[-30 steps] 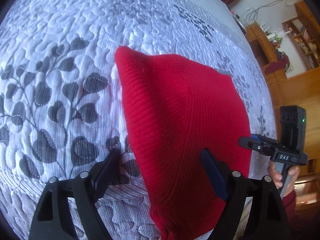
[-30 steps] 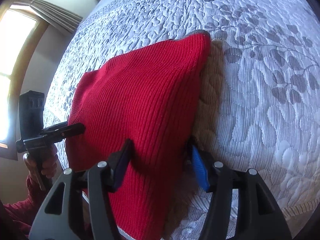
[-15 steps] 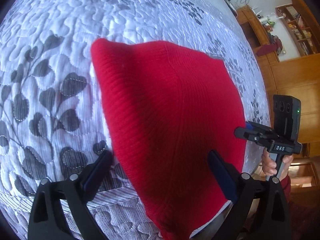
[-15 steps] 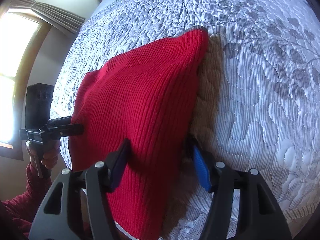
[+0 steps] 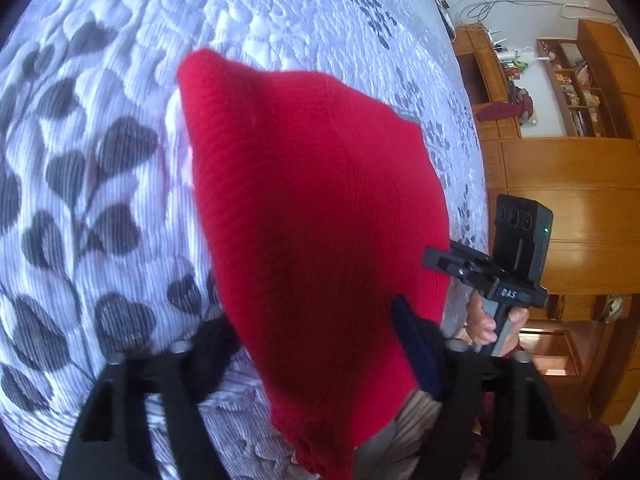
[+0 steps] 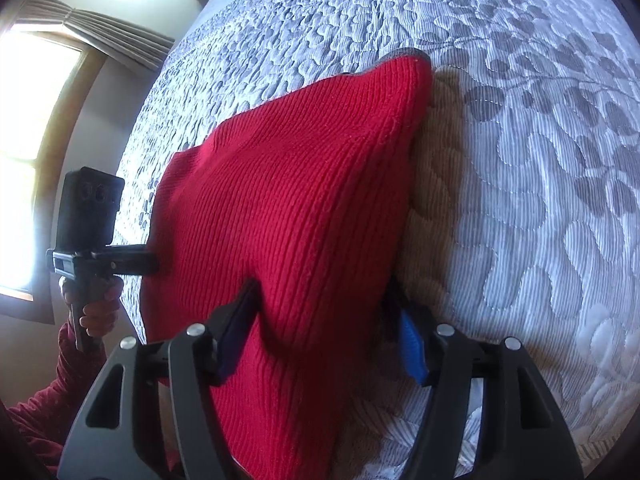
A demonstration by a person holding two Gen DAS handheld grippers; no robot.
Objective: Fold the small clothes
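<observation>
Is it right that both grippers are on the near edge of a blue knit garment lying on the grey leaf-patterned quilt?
Not quite: the knit garment is red, not blue, as both wrist views show. The rest stands: the left gripper and right gripper are at its near edge, on the grey leaf-patterned quilt.

red knit's (image 5: pixel 320 216) lower hem cut off, left gripper (image 5: pixel 316 344) blurred
</observation>
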